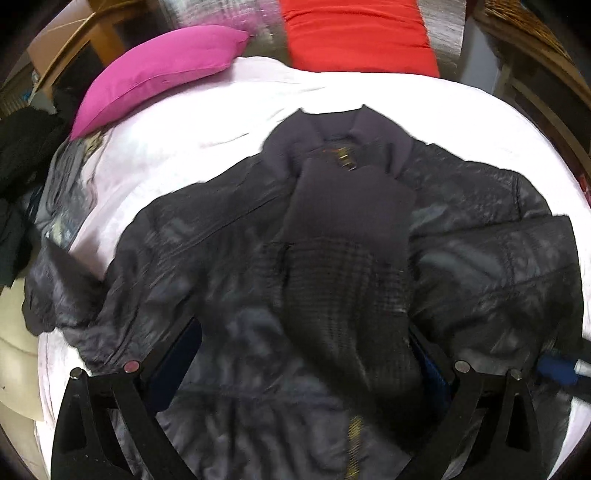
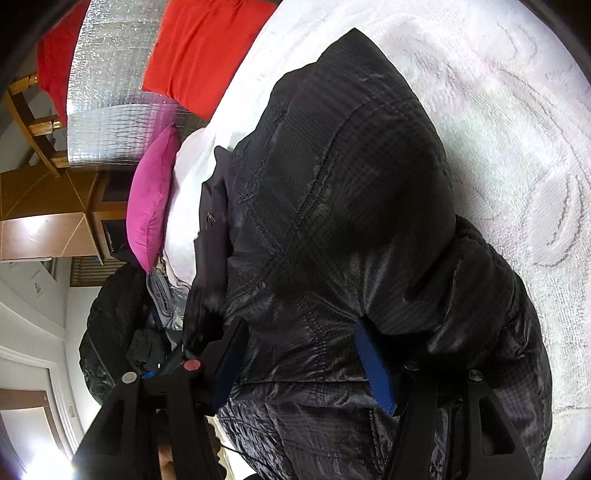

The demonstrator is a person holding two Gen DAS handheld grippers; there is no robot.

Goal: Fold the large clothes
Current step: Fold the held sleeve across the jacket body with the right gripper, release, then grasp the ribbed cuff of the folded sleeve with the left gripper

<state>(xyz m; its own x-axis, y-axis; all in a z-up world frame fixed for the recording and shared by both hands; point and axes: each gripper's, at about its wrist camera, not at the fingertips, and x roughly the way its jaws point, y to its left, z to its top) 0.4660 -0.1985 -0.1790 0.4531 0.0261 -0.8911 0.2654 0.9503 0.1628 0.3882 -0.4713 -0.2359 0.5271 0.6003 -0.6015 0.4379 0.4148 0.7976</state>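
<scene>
Left wrist view: dark jacket (image 1: 229, 258) lies spread on a bed covered by a white blanket (image 1: 192, 147), collar toward the far side, zip (image 1: 345, 157) partly visible at the neck and again near the bottom edge. One sleeve (image 1: 343, 258) is laid across the chest, running from collar area down toward the camera. Left claw (image 1: 306, 347) points steeply down over the lower front of the jacket; its two black fingers stand wide apart on either side of the sleeve end. Whether the pads press the fabric cannot be told; the picture is motion-blurred.

Pink pillow (image 1: 155, 70) sits at the far left of the bed, red pillow (image 1: 354, 33) at the far middle. Other dark clothing (image 1: 22, 155) is heaped off the left edge of the bed.

Right wrist view: picture is rolled sideways. Right claw (image 2: 299, 362) is about half open, blue pads (image 2: 373, 365) visible, with a puffy bulge of the jacket (image 2: 332, 184) between the fingers. The right pad is tucked under a fold of fabric; the left pad lies against the jacket's side. A firm grip cannot be confirmed. White blanket (image 2: 498, 129) shows a faint grey swirl pattern beside the jacket. Pink pillow (image 2: 151, 199) and red pillow (image 2: 199, 48) lie beyond, against a silver foil sheet (image 2: 110, 92).
</scene>
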